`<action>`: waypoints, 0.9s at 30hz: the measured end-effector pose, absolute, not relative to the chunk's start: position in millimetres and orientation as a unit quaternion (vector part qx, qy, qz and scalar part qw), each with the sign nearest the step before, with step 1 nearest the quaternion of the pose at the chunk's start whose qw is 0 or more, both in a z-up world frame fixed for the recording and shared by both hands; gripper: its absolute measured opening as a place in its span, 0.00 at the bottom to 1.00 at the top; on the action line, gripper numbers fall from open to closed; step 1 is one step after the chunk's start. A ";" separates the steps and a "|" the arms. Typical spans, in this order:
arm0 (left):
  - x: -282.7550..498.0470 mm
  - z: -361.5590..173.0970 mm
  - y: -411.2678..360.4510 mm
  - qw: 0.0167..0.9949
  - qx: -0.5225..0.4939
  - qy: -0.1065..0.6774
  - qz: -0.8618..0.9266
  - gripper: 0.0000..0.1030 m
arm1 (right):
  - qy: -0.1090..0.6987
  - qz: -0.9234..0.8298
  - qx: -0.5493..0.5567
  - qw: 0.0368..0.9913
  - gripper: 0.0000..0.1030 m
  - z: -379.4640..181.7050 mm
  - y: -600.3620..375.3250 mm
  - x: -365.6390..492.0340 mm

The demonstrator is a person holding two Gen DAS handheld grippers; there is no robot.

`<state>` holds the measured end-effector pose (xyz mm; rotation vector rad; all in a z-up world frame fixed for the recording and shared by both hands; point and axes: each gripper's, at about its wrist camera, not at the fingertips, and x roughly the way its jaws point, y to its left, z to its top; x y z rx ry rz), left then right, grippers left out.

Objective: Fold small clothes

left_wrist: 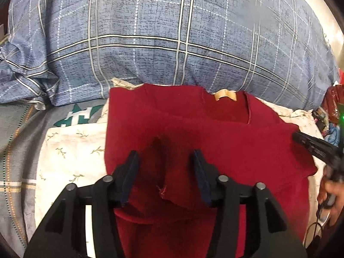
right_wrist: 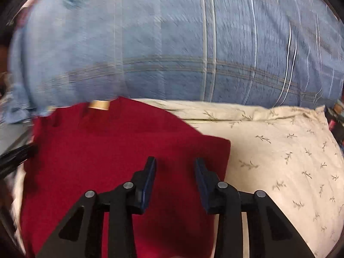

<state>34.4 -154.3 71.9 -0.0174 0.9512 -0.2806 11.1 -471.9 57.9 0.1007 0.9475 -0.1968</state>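
A dark red garment [left_wrist: 215, 142] with a tan neck label [left_wrist: 225, 95] lies on a cream leaf-print pillow [left_wrist: 71, 150], its left part folded over the middle. My left gripper [left_wrist: 165, 159] is open just above the fold, with nothing between its fingers. In the right wrist view the same garment [right_wrist: 107, 150] lies flat and my right gripper [right_wrist: 175, 163] is open over its right edge, empty. The right gripper's fingers [left_wrist: 309, 144] show at the right edge of the left wrist view.
A large blue plaid quilt [left_wrist: 172, 32] is bunched up behind the pillow. A grey patterned sheet [left_wrist: 17, 150] lies at the left. Red and dark clutter [left_wrist: 333, 105] sits at the far right. The right wrist view is blurred by motion.
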 end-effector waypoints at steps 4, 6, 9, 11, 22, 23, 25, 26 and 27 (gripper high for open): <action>31.6 67.3 -155.5 0.883 0.006 0.452 -0.126 0.54 | 0.454 -0.096 0.074 0.883 0.32 61.9 -478.6 12.0; 31.0 67.0 -155.2 0.885 0.006 0.448 -0.126 0.56 | 0.440 -0.089 0.064 0.891 0.37 75.0 -469.7 -4.8; 31.8 65.3 -153.9 0.885 0.001 0.449 -0.123 0.56 | 0.428 -0.072 0.041 0.900 0.35 85.3 -452.2 -36.0; 31.0 65.7 -153.2 0.886 -0.001 0.448 -0.121 0.56 | 0.431 -0.070 0.036 0.899 0.35 79.9 -444.9 -49.9; 21.3 77.4 -146.9 0.889 -0.003 0.445 -0.109 0.56 | 0.425 -0.076 0.052 0.901 0.36 86.6 -440.7 -64.5; 19.7 79.0 -145.7 0.889 -0.003 0.444 -0.108 0.56 | 0.422 -0.072 0.056 0.902 0.36 89.8 -439.6 -68.4; 15.2 83.4 -143.2 0.892 0.000 0.440 -0.105 0.56 | 0.423 -0.067 0.066 0.901 0.36 87.7 -438.5 -74.0; 13.7 85.0 -142.4 0.893 0.002 0.438 -0.104 0.56 | 0.427 -0.067 0.070 0.899 0.36 86.1 -440.0 -75.4; 11.0 87.1 -141.2 0.894 0.004 0.437 -0.103 0.56 | 0.430 -0.070 0.071 0.897 0.36 85.2 -442.3 -77.7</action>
